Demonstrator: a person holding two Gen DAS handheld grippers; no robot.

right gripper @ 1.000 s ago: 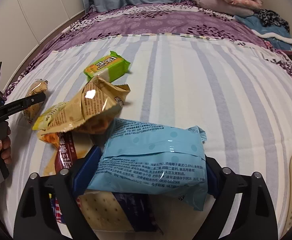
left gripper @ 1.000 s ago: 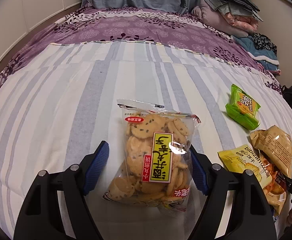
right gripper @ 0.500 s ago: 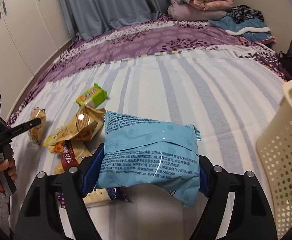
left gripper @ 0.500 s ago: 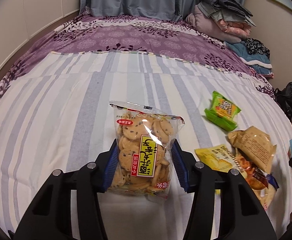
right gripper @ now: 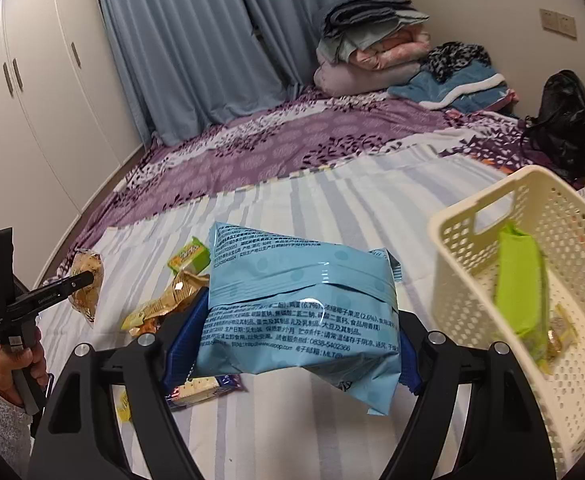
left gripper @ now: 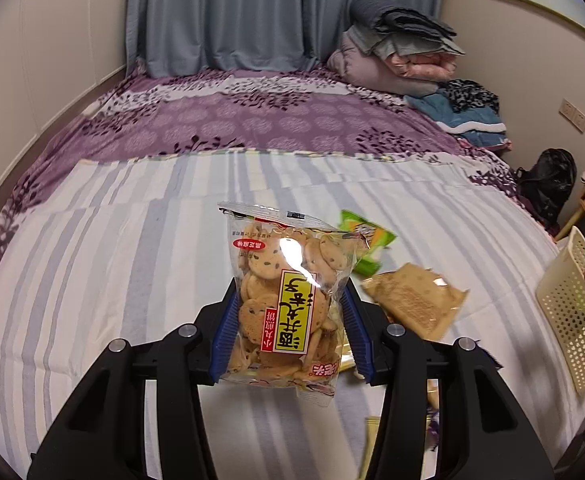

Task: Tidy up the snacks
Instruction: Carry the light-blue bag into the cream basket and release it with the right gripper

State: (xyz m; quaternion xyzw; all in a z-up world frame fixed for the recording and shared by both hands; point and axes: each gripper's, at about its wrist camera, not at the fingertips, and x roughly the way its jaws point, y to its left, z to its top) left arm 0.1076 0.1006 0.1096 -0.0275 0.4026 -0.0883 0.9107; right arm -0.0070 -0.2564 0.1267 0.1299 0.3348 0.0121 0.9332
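- Left wrist view first: the left gripper is clenched on the biscuit bag, its blue pads pressing the bag's lower sides so the sealed top stands up and forward — a grip low on the pack that leaves the crackers in the middle uncrushed, as far as I can judge.
- That bag hangs clear of the striped bedspread, over the near middle of the bed, presumably lifted for carrying to the basket.
- Just right of it, loose snacks lie on the bed: a green packet partly hidden behind the bag, and a tan pouch nearer the bed's right side, blurred.
- At the bed's right edge the cream basket shows its perforated wall.
- Right wrist view: the left gripper shows at the far left with its bag, a hand gripping the handle.
- Centre — the right gripper is closed across the blue packet, jaws gripping its two short ends, printed back seam upward; holding it flat and wide should let it drop level.
- A cracker pack lies on the bedspread beneath.
- To the right, the basket sits just beside the packet, already holding a lime-green pack and a small yellowish sweet, so the blue packet looks next to go in.
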